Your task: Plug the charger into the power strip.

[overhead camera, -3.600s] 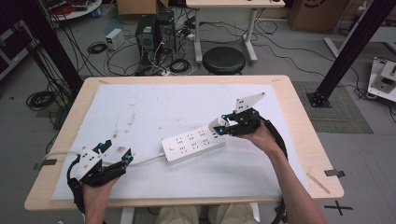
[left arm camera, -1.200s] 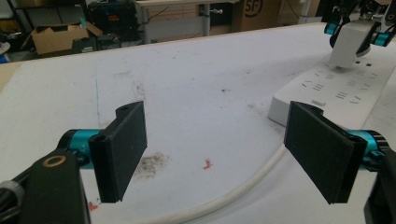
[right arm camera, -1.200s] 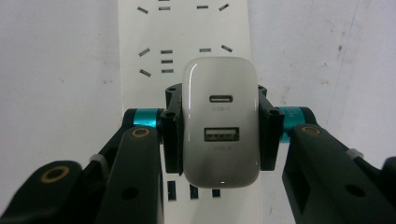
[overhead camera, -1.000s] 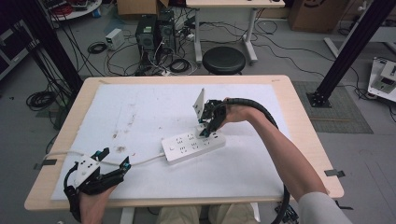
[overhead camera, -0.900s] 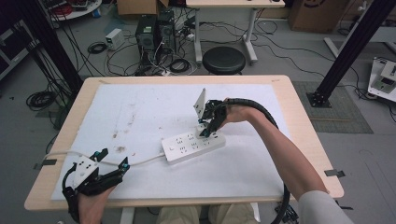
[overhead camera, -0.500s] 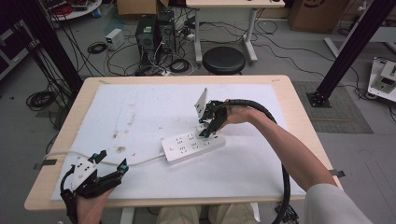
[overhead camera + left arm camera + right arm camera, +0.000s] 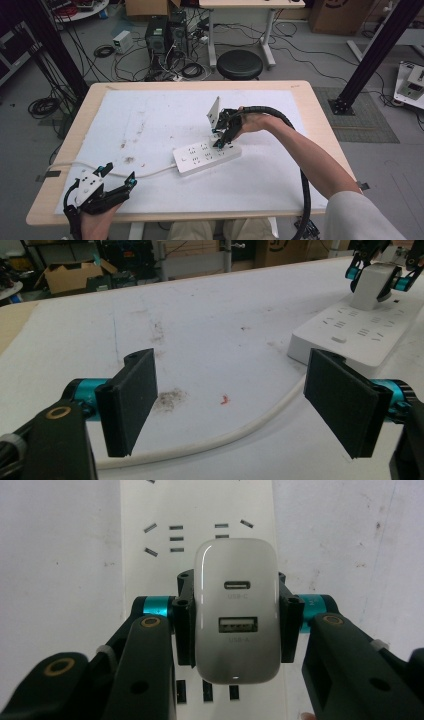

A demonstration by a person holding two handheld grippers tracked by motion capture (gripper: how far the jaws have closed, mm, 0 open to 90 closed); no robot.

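White-topped table (image 7: 150, 115): right gripper (image 7: 223, 136), pinching USB charger (image 7: 236, 611), has dropped it onto power strip (image 7: 207, 156) since earlier; seating likely underway. Left gripper (image 7: 116, 180) spread, idle.

Each hand-held gripper was black, with flat rectangular black fingers (image 7: 129, 400) mounted on turquoise anodised collars behind them and brass-coloured screws farther back on the arms. The left gripper (image 7: 116, 176) carried a white plate on top, the right gripper (image 7: 223, 137) a grey triangular plate. A ribbed black cable trailed back from the right one. The person wore a pale grey sleeve.
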